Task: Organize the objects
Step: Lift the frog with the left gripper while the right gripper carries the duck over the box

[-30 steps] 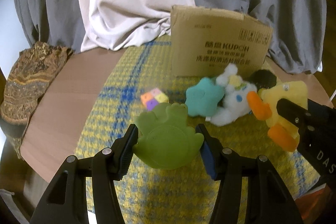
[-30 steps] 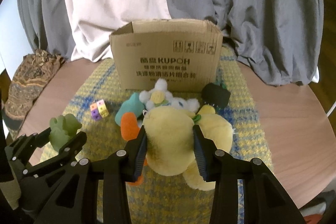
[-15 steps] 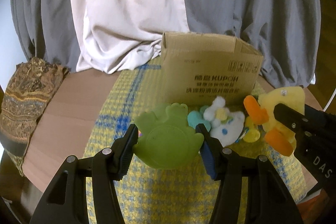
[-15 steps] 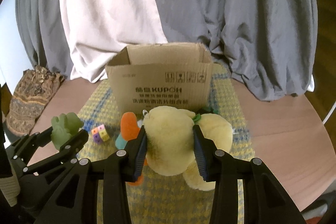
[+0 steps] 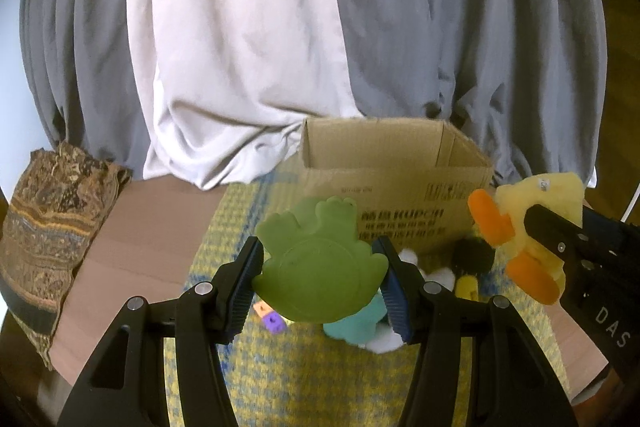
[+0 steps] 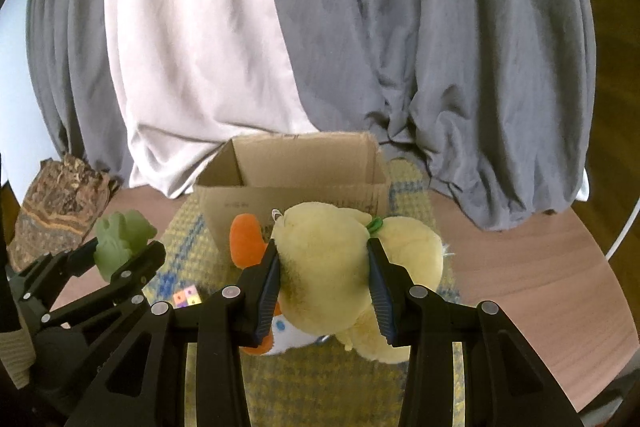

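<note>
Left gripper point(image 5: 320, 281) clamps green frog point(image 5: 316, 267), right gripper point(image 6: 322, 285) squeezes plush duck point(image 6: 340, 267); simultaneous drops risk collision over cardboard box point(image 5: 394, 183).

Grey curtains point(image 5: 460, 27) behind wooden table point(image 6: 520, 267)

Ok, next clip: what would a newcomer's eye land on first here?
Two toys held in mid-air: a green frog pinched in the left gripper and a yellow plush duck clamped in the right gripper. Just beyond them an open cardboard box stands on a yellow checked mat, with grey and white drapes behind.
</note>
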